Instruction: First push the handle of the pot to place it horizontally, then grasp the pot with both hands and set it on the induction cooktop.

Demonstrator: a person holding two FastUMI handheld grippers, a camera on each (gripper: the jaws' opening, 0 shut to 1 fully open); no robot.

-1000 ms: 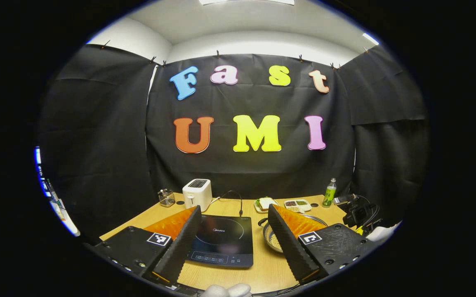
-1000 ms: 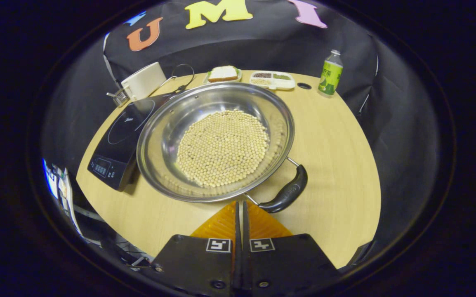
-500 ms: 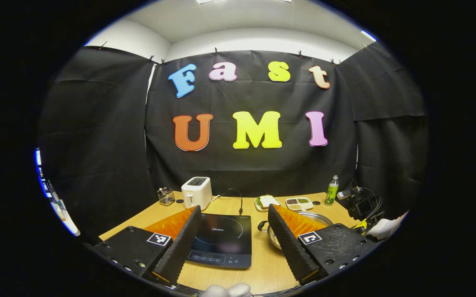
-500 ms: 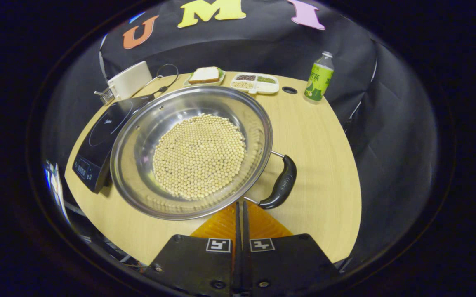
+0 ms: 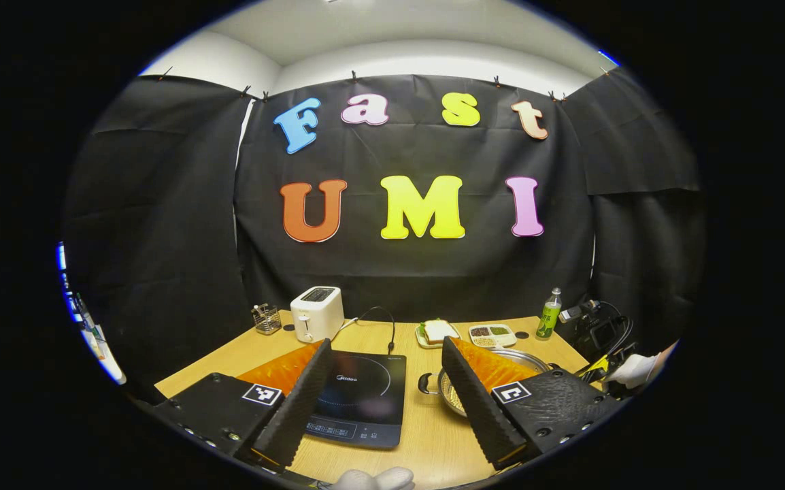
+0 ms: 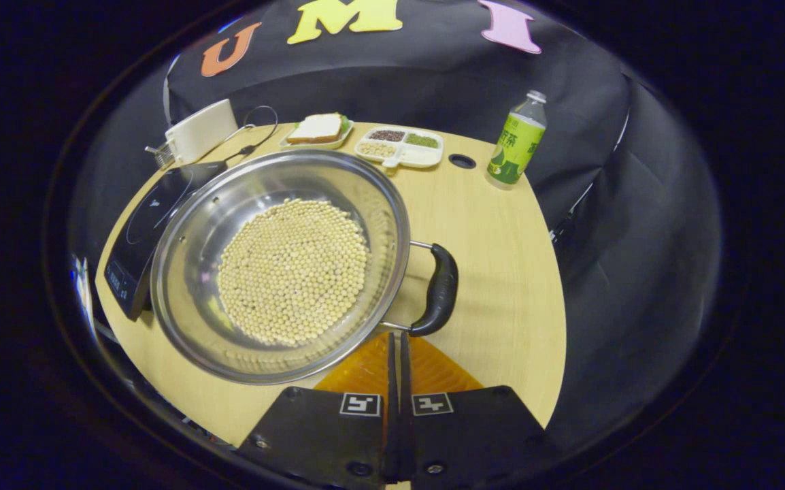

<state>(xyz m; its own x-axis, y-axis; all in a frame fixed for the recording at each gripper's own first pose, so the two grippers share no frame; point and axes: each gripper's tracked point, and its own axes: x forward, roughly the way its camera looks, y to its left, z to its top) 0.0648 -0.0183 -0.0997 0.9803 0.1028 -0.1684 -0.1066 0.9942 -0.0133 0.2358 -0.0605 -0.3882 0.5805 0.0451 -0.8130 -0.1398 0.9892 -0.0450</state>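
My right tongs [image 6: 396, 340] are closed with nothing between them, their tips just beside the near end of the pot's handle [image 6: 439, 289]. The pot [image 6: 277, 262], with beans inside, sits on the tabletop [image 6: 494, 272] beside the cooktop [image 6: 144, 224]. My left tongs [image 5: 386, 357] are wide open, holding nothing, above the tabletop.

Shiny silver steel pot [image 6: 379, 204] with black curved side handle [image 6: 439, 291], full of pale beige round beans [image 6: 292, 269]. Glossy black flat induction cooktop [image 6: 144, 224] with thin white ring markings. Light yellow wood-grain desk [image 6: 494, 272]. White boxy toaster [image 5: 317, 312]. Clear bottle with bright green label [image 6: 515, 141]. White divided tray [image 6: 401, 146] with brown, green, beige fillings.
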